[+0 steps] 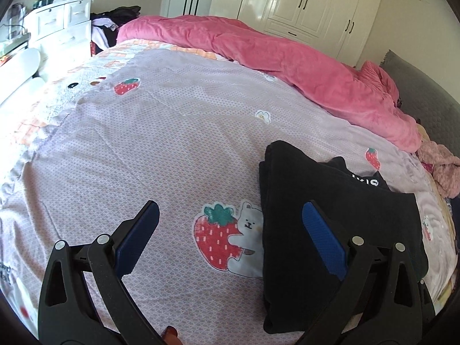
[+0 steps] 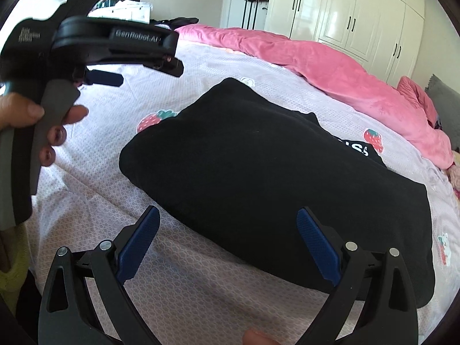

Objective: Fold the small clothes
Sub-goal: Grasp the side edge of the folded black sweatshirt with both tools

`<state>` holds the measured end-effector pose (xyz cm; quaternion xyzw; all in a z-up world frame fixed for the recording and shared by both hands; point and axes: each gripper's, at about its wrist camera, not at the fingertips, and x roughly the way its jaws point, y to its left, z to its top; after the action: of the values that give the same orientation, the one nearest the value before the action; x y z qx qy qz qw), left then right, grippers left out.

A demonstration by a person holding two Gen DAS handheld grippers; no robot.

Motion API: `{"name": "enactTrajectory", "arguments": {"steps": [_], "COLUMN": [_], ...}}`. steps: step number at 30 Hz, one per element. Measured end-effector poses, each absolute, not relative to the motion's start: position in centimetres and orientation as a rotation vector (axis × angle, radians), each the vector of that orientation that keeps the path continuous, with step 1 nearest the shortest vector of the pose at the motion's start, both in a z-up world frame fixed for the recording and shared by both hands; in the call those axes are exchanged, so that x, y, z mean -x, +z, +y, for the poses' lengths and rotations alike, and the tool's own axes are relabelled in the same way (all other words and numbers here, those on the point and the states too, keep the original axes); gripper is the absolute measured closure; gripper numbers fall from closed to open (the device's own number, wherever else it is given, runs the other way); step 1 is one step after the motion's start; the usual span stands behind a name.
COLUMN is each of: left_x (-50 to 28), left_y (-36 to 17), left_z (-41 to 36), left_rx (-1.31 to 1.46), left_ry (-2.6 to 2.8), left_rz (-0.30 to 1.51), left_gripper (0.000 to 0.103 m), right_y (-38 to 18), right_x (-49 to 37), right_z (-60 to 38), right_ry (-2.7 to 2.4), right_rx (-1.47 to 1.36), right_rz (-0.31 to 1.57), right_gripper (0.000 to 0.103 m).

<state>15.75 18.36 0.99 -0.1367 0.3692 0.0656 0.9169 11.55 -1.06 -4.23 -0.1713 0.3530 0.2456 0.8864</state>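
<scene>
folded black garment, lilac bedsheet beside

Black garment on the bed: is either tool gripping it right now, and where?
Nothing is held. The left tool and right tool are both open, with the folded black garment lying free on the bedsheet.
</scene>
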Motion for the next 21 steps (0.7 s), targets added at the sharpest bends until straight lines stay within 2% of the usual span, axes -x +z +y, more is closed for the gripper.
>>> {"name": "enactTrajectory", "arguments": {"steps": [18, 20, 21], "left_x": [-17.4, -17.8, -18.1], "left_y": [-0.7, -1.0, -1.2], "left_z": [19.5, 19.5, 19.4], "left_rx": [0.321, 0.328, 0.332], "left_ry": [0.155, 0.153, 0.150], "left_rz": [0.795, 0.798, 0.803], "left_gripper": [0.010, 0.010, 0.010], "right_y": [-5.8, -5.7, -5.5], "right_x": [-14.2, -14.1, -14.1], "right_z": [3.0, 3.2, 3.1], "right_ry": [0.432, 0.429, 0.428], "right_rx": [0.460, 0.465, 0.460], "right_rz": [0.715, 0.689, 0.679], "right_gripper": [0.008, 0.010, 0.018]}}
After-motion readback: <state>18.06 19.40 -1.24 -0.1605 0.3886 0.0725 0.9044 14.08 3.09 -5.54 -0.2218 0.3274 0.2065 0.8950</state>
